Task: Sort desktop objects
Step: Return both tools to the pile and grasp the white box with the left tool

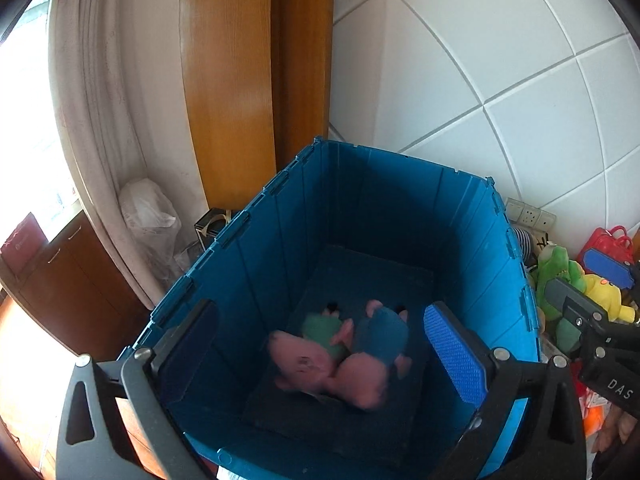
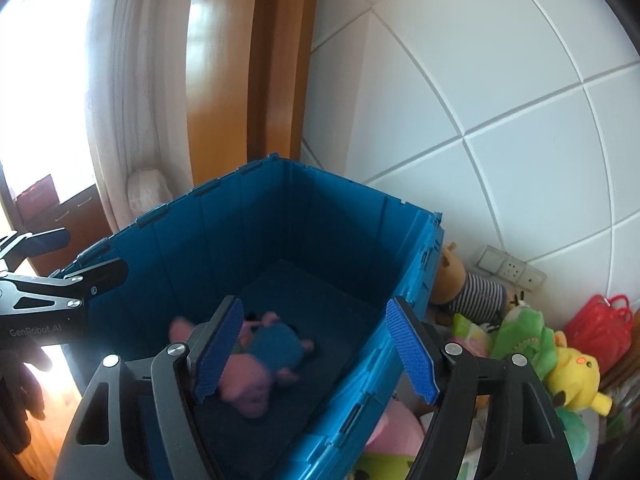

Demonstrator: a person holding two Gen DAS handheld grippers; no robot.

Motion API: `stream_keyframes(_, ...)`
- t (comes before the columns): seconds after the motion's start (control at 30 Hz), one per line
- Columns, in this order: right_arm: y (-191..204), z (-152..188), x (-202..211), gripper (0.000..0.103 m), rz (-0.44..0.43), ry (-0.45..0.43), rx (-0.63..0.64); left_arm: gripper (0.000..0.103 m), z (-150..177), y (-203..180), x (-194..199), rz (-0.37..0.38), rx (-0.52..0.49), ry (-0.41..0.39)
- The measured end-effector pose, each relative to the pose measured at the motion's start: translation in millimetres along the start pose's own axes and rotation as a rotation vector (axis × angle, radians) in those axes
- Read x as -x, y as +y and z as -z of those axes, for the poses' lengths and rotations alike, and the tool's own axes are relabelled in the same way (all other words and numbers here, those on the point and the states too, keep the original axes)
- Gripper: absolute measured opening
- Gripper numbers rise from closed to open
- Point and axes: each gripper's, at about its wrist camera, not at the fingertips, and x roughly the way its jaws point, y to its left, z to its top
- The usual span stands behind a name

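Observation:
A deep blue crate [image 1: 400, 156] fills both views. On its dark floor lie two pink pig plush toys, blurred: one in a green outfit [image 1: 320, 330], one in a blue outfit [image 1: 384, 334]. My left gripper [image 1: 320, 309] hangs above the crate's near rim, its jaws wide apart and nothing between the pads. My right gripper [image 2: 316, 302] is open over the right side of the crate [image 2: 340, 180], holding nothing, with the pig in blue [image 2: 276, 344] far below it. Each gripper also shows in the other's view: the right gripper [image 1: 566, 272] and the left gripper [image 2: 96, 252].
Right of the crate is a heap of toys: a green dinosaur plush [image 2: 524, 336], a yellow plush [image 2: 576, 376], a striped bear [image 2: 476, 292] and a red bag [image 2: 600, 324]. A white tiled wall with sockets [image 2: 508, 268] stands behind. A curtain and wooden frame are at the left.

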Motion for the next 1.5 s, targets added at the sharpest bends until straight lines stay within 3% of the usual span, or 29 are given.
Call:
stream_keyframes(0.27, 0, 5, 11, 0.074, 0.002, -0.002, -0.008, 0.103, 34, -9, 7, 0.002, -0.008, -0.003)
stream_keyframes(0.57, -22, 30, 29, 0.074, 0.02, 0.005, -0.049, 0.103, 58, -53, 27, 0.035, -0.034, -0.001)
stream_keyframes(0.77, -69, 76, 47, 0.076, 0.082, 0.031, -0.148, 0.103, 89, -154, 62, 0.115, -0.131, 0.03)
stream_keyframes(1.1, -199, 183, 97, 0.076, 0.241, 0.112, -0.314, 0.103, 139, -315, 94, 0.278, -0.264, 0.058)
stream_keyframes(1.3, -268, 229, 133, 0.076, 0.289, 0.162, -0.348, 0.103, 182, -405, 81, 0.347, -0.321, 0.121)
stream_keyframes(1.5, -329, 269, 157, 0.076, 0.303, 0.207, -0.333, 0.103, 242, -465, 26, 0.395, -0.347, 0.25)
